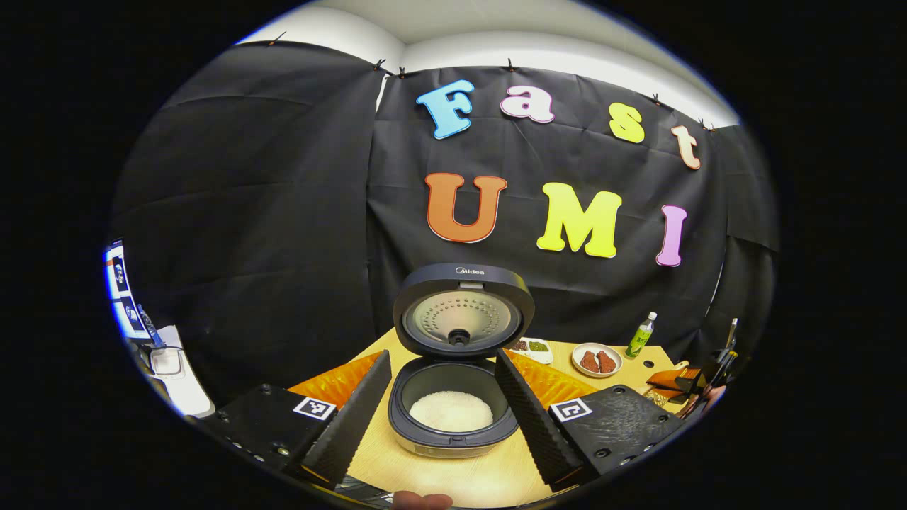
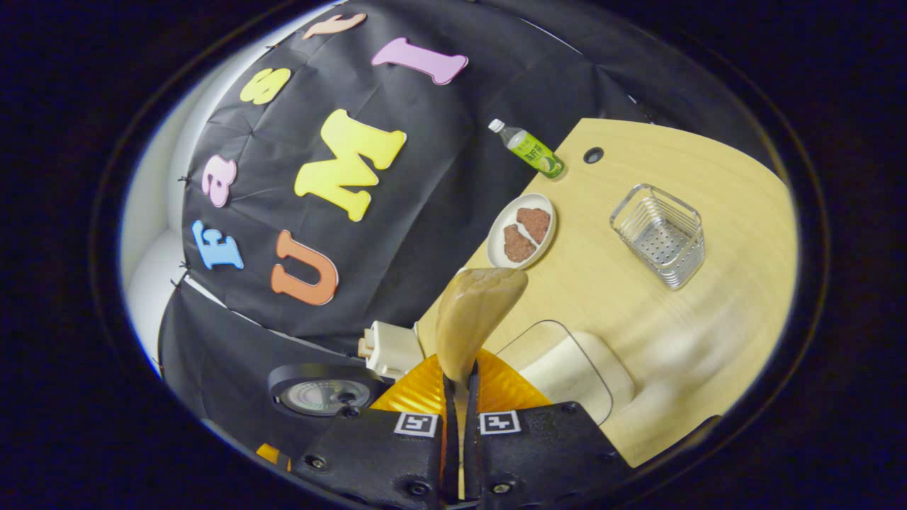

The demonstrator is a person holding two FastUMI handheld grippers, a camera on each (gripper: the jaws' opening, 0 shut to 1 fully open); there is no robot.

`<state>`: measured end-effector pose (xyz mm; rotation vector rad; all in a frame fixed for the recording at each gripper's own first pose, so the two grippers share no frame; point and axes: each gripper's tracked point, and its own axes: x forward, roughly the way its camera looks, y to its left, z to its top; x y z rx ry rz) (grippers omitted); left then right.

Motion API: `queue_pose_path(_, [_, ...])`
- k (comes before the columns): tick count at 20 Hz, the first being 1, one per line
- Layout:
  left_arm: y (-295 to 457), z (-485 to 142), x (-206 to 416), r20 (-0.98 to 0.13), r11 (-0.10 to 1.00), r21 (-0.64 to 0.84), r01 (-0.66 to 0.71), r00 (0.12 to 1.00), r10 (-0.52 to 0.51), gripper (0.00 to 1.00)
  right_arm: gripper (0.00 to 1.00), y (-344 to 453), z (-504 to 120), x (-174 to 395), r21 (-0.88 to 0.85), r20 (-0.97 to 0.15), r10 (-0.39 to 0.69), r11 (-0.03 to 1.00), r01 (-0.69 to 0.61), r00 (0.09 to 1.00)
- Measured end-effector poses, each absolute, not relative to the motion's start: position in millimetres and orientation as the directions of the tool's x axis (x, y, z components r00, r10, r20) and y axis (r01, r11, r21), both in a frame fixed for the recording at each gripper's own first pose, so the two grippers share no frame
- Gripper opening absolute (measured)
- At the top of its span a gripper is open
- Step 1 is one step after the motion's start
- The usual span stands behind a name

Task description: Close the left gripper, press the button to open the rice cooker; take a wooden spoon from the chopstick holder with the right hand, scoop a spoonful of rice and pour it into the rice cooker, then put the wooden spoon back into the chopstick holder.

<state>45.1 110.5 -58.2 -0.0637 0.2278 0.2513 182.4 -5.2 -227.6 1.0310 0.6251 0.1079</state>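
Rice cooker [image 1: 453, 397] stands open, lid up, rice inside; button step looks done. Left claw [image 1: 443, 407] gapes wide before the cooker; right claw [image 2: 459, 397] grips the wooden spoon [image 2: 476, 312], bowl seemingly empty, well apart from the wire holder [image 2: 660, 235]; returning it probably remains.

Each gripper [image 2: 459, 397] body — black, screw-studded — bears square tag markers.
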Motion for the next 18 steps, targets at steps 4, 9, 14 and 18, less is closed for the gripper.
queue_pose_path(4, [122,-52,37,-0.199,0.958,-0.051,-0.282,0.943,0.267,0.95,0.08,32,-184,187,0.861,-0.369,0.433,0.492,0.127,0.822])
queue_pose_path(9, [140,-48,21,-0.183,0.946,-0.082,-0.315,0.937,0.296,0.95,0.04,114,-146,200,0.852,-0.320,0.534,0.524,-0.009,0.783])
queue_pose_path(14, [150,-54,-1,-0.194,0.948,-0.072,-0.310,0.937,0.291,0.95,0.08,187,-128,207,0.801,-0.312,0.582,0.586,-0.121,0.751])
queue_pose_path(18, [147,-53,-14,-0.195,0.960,-0.050,-0.277,0.945,0.262,0.95,0.08,224,-138,214,0.727,-0.346,0.568,0.665,-0.169,0.747])
